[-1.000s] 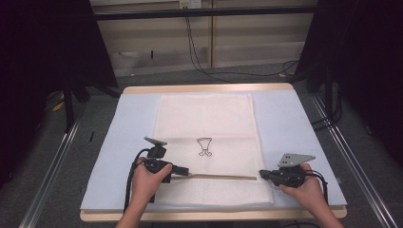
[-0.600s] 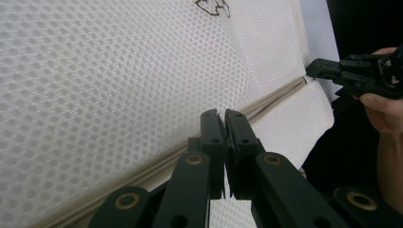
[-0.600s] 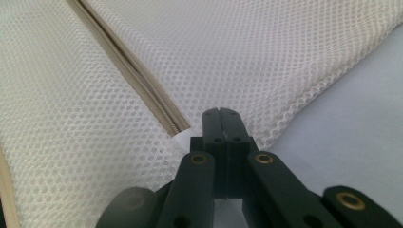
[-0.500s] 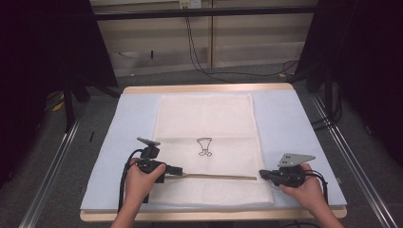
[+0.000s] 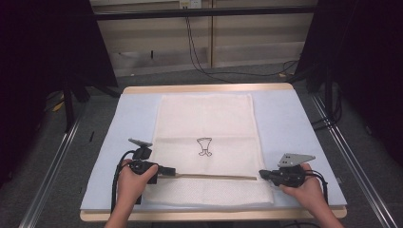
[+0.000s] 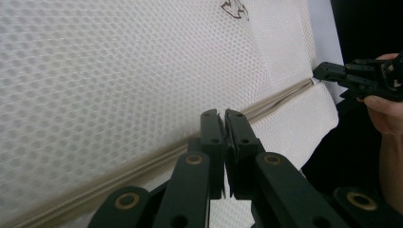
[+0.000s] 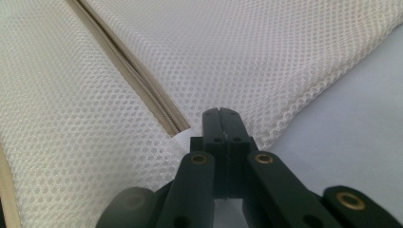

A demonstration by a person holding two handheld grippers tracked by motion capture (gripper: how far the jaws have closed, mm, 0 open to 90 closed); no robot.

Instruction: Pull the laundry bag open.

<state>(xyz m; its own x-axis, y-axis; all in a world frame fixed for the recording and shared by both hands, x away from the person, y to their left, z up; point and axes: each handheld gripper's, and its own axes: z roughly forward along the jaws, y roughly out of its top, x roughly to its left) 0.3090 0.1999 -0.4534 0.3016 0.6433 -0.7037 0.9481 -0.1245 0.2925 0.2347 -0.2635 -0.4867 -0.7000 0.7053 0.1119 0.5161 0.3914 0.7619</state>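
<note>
On the desk (image 5: 304, 109), the mesh bag (image 5: 204, 118) is being pinched at its zipper (image 5: 209, 176) ends by both clamped hand-held grippers, left (image 5: 171, 172) and right (image 5: 261, 175).

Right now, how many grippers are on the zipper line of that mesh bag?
2. The left gripper is at the zipper's left end, the right gripper at its right end on the mesh bag; both have jaws shut.

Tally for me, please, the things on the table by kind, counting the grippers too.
Mesh laundry bag: 1
Zipper along the bag: 1
Blue mat on the table: 1
Grippers, left gripper and right gripper: 2
Total: 5
</note>
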